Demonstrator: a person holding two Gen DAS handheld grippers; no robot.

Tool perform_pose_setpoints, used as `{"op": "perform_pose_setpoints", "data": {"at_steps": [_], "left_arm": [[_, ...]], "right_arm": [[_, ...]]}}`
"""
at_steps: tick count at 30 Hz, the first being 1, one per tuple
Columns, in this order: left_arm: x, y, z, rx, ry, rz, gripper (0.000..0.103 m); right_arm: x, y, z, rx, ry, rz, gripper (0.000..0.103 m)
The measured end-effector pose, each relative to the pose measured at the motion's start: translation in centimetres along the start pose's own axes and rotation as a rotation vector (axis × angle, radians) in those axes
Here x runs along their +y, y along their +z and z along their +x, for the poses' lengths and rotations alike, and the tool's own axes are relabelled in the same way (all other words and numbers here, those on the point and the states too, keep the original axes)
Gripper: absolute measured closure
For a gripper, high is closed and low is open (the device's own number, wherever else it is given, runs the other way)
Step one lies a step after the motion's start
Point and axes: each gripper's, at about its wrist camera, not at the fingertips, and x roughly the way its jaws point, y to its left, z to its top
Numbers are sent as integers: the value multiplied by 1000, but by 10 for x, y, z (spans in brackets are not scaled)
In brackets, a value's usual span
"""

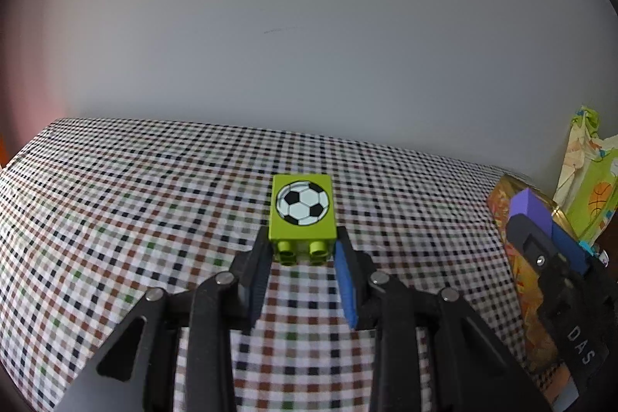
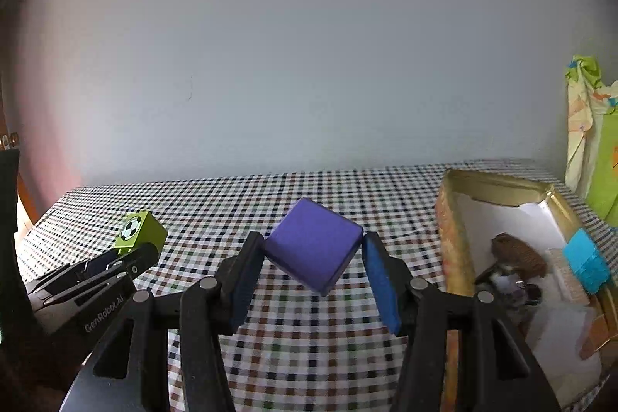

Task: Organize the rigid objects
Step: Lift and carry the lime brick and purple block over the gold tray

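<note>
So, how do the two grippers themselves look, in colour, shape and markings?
Both the left gripper and the right gripper are black linkage frames with silver pivot pins and two fingers faced with ribbed blue pads. White lettering shows on their housings: "GenRobot.AI" on the left, "DAS" on the right. No sleeves or cables show.

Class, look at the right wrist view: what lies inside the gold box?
Inside the gold box: white paper lining, a brown ridged item, a turquoise block, a small dark blurred object. The near wall hides the rest.

Soft, dim daylight washed the wall (image 1: 309,26) evenly, pinkish at the left; the fisheye bowed the table's (image 2: 328,188) far edge, and corners went black.
</note>
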Motion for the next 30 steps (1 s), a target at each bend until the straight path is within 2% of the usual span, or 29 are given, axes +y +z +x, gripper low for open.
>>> {"op": "perform_pose_setpoints", "data": {"at_steps": [9,15,18,22,27,30], "left_arm": [[-33,-5,-10,-18,-26,33,73],[-68,-5,-23,-92,-69,75,73],[-80,-4,-31,-105,-93,89,73],[-108,-6,-32,-126,-123,133,73],[-153,-2,-14,-125,-172,166,73],[-185,-17,-6,-128,-198,181,73]], "right_arm": [[-24,0,-15,-45,8,27,48],[-48,2,-38,-125,-10,66,47],[-65,5,-45,-158,-23,94,47],[-84,8,-52,-179,-51,142,47],[-114,9,-56,-195,-87,225,47],[-132,9,-63,-201,-102,276,47]]}}
